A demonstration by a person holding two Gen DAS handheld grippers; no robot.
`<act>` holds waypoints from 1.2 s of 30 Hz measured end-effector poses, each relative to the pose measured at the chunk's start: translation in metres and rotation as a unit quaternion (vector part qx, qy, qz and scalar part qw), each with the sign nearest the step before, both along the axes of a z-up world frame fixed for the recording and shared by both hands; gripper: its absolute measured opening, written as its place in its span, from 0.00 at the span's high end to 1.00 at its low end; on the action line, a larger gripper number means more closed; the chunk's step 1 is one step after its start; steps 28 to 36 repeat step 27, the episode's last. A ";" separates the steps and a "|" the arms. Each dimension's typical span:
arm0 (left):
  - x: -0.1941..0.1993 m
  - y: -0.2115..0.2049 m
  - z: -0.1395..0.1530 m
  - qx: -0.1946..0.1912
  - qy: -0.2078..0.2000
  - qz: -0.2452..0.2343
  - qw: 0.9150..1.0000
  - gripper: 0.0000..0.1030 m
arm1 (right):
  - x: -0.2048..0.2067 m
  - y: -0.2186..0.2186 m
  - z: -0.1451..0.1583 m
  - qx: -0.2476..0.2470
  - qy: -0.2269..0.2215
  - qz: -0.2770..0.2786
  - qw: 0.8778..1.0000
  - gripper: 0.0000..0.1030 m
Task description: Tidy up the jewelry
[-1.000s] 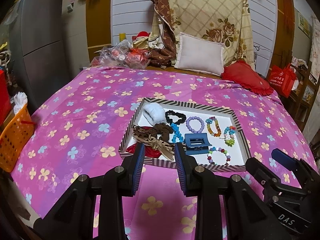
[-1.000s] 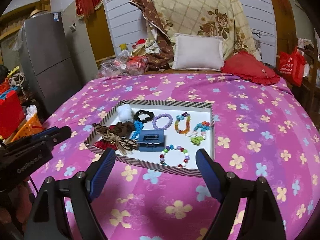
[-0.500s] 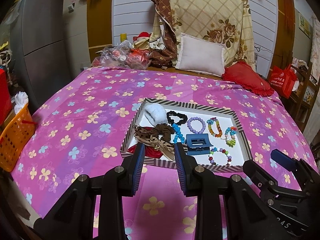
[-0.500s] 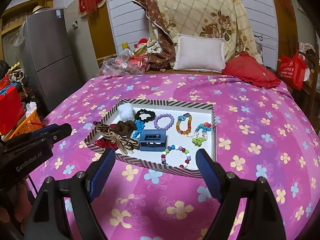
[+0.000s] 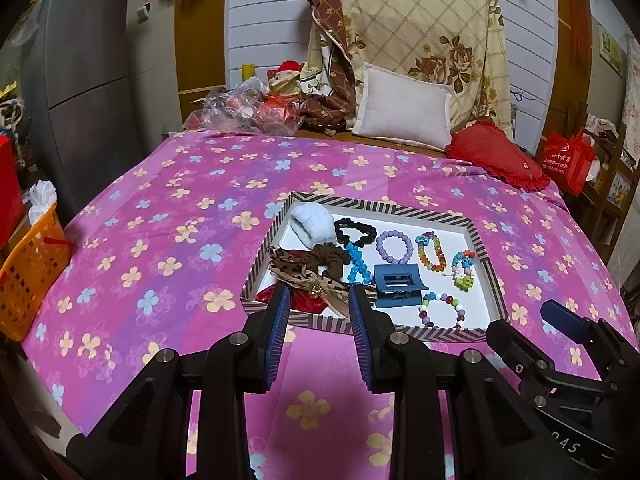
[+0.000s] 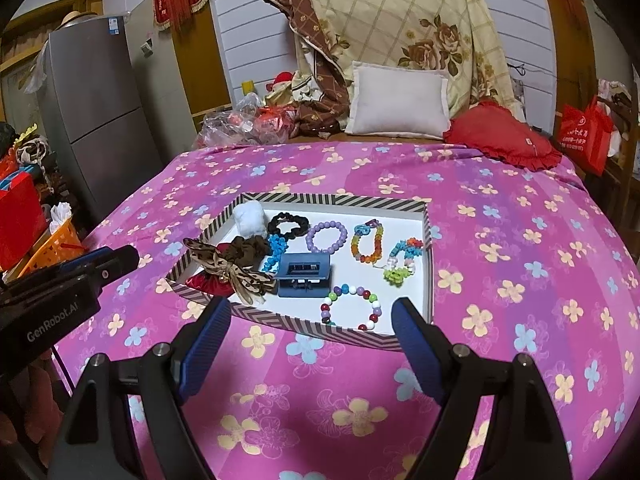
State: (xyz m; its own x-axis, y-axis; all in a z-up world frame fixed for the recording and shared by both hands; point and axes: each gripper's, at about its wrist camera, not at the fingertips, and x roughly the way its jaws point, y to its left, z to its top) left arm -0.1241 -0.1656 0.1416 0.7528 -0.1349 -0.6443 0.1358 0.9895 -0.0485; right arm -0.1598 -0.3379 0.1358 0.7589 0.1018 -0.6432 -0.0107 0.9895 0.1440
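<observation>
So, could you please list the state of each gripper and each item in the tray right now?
left gripper: fingers partly open, empty, hovering before the tray
right gripper: fingers wide open, empty
tray: open, flat on the bedspread
blue hair claw: closed, lying in the tray
purple bead bracelet: flat, apart from its neighbours
leopard bow: lying over the red scrunchie

A lived-in home bedroom: a bed under a pink flower-print sheet (image 5: 168, 216) carries a white cushion (image 5: 404, 108) and a frilled red cushion (image 5: 496, 160) at its far edge, a folded cream rose-print quilt (image 5: 420, 28) leans on the wall, and a tall grey fridge (image 5: 80, 92) stands beside it.
</observation>
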 end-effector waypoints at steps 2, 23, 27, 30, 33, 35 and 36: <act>0.000 0.000 -0.001 0.000 0.001 0.000 1.000 0.69 | 0.001 0.000 -0.001 0.000 0.001 -0.001 1.000 0.17; 0.005 -0.004 -0.012 0.006 0.006 0.004 1.000 0.69 | 0.004 -0.005 -0.012 0.006 0.013 -0.004 1.000 0.17; 0.009 0.000 -0.017 0.002 0.019 0.004 1.000 0.69 | 0.005 -0.012 -0.015 0.005 0.015 -0.012 1.000 0.17; 0.009 0.000 -0.017 0.002 0.019 0.004 1.000 0.69 | 0.005 -0.012 -0.015 0.005 0.015 -0.012 1.000 0.17; 0.009 0.000 -0.017 0.002 0.019 0.004 1.000 0.69 | 0.005 -0.012 -0.015 0.005 0.015 -0.012 1.000 0.17; 0.009 0.000 -0.017 0.002 0.019 0.004 1.000 0.69 | 0.005 -0.012 -0.015 0.005 0.015 -0.012 1.000 0.17; 0.009 0.000 -0.017 0.002 0.019 0.004 1.000 0.69 | 0.005 -0.012 -0.015 0.005 0.015 -0.012 1.000 0.17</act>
